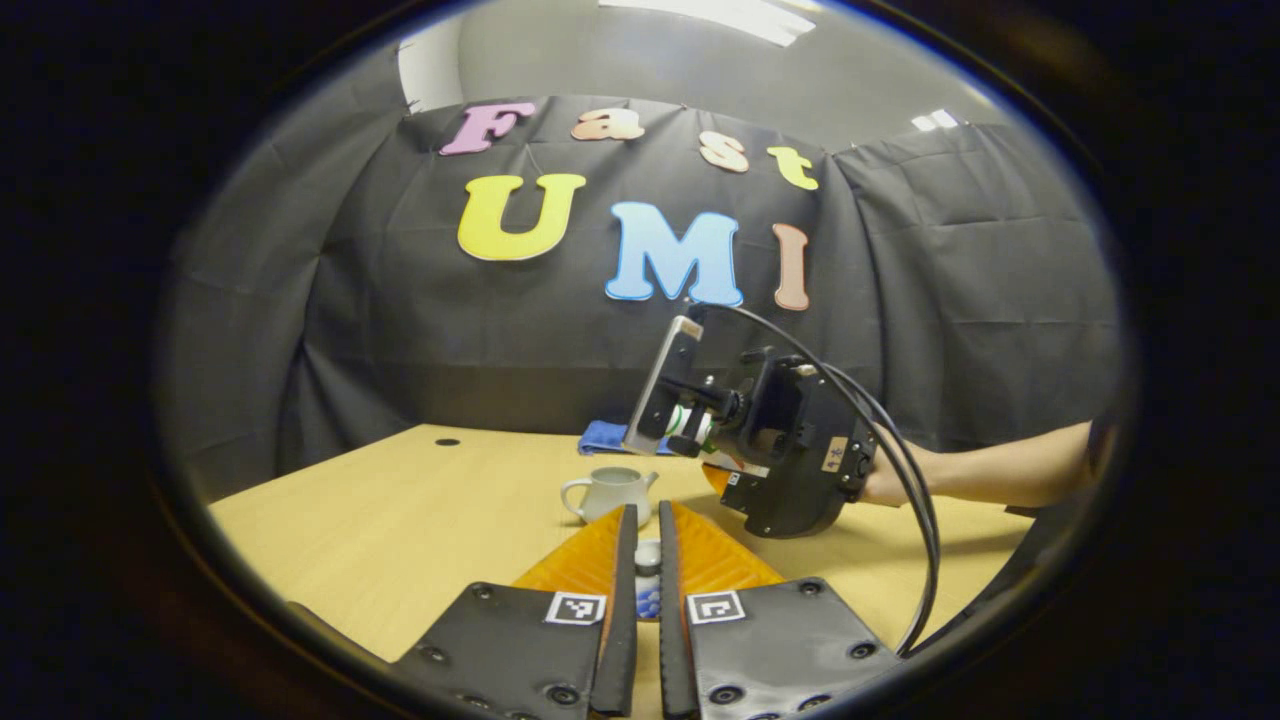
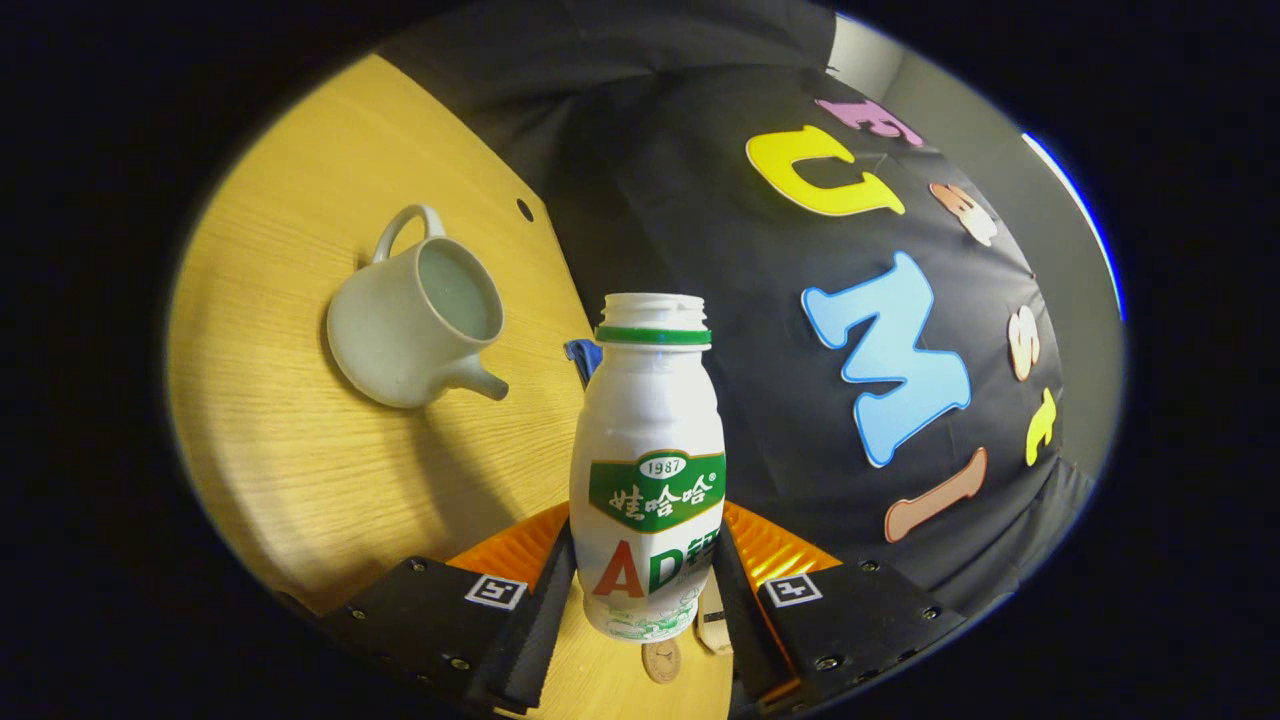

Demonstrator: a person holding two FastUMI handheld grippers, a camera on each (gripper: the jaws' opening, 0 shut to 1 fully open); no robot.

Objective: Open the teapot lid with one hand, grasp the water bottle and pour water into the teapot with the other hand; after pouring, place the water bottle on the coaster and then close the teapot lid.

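1. Left gripper view: the left tongs (image 1: 647, 560) are closed to a thin slot on the teapot lid (image 1: 647, 578), a small glazed piece pinched between them. It looks hard, slick and breakable, so a steady hold on its knob suits it. The open teapot (image 1: 612, 492) stands on the desk (image 1: 400, 520) at 12 o'clock from the tongs. At 2 o'clock a hand (image 1: 885, 485) carries the right tongs (image 1: 690, 425), tilted above the pot.

2. Right gripper view: the right tongs (image 2: 640, 590) grip the water bottle (image 2: 648, 470) around its lower body, uncapped. It is light, thin plastic, likely to dent if squeezed; the labelled waist is the sound place. The teapot (image 2: 415, 325) sits at 10 o'clock, lidless. A small brown disc (image 2: 661, 661), perhaps the coaster, lies below the bottle.
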